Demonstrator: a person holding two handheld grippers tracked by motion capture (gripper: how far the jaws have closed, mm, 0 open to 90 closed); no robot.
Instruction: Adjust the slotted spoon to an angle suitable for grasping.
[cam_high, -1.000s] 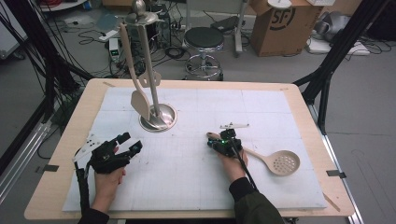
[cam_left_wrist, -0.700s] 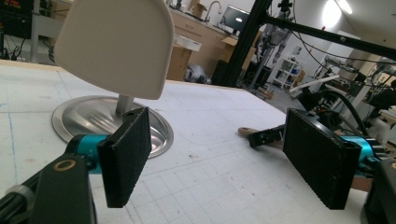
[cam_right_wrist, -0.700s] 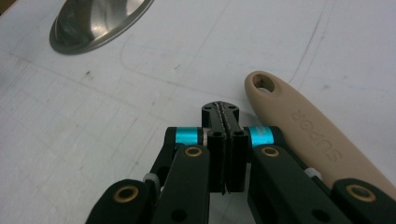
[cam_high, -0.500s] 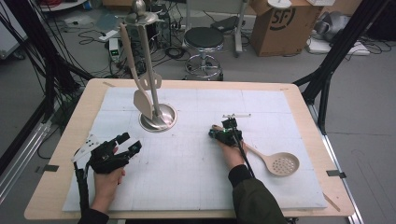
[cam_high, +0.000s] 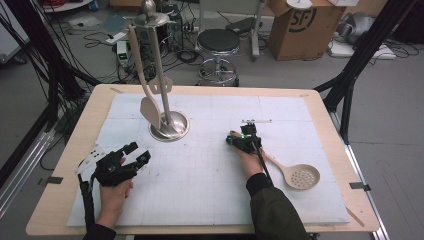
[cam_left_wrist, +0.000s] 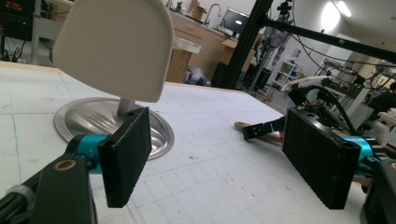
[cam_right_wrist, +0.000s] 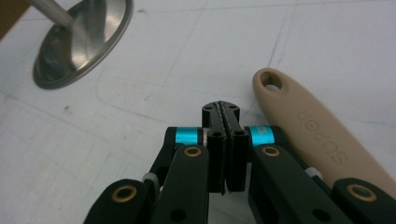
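**Closed hand-held gripper rests beside a slotted spoon's handle**

A light wooden counter (cam_high: 320, 107) covered by a white gridded mat fills the high view. Right of centre, the right hand-held gripper (cam_high: 239, 140) has its two black jaws pressed together with nothing between them. Just beside it lies the beige plastic slotted spoon (cam_high: 295, 173), its handle running toward the gripper and its perforated bowl nearer the counter's right edge. In the right gripper view the handle's end, with its hanging hole, lies just right of the closed jaw tips; whether they touch is hard to tell.

At the lower left, the left hand-held gripper (cam_high: 138, 152) sits low over the mat with its jaws apart and empty.

Toward the back left stands a shiny round-based metal utensil stand (cam_high: 170, 127), with a cream flat-bladed spatula (cam_high: 149, 111) hanging from it.
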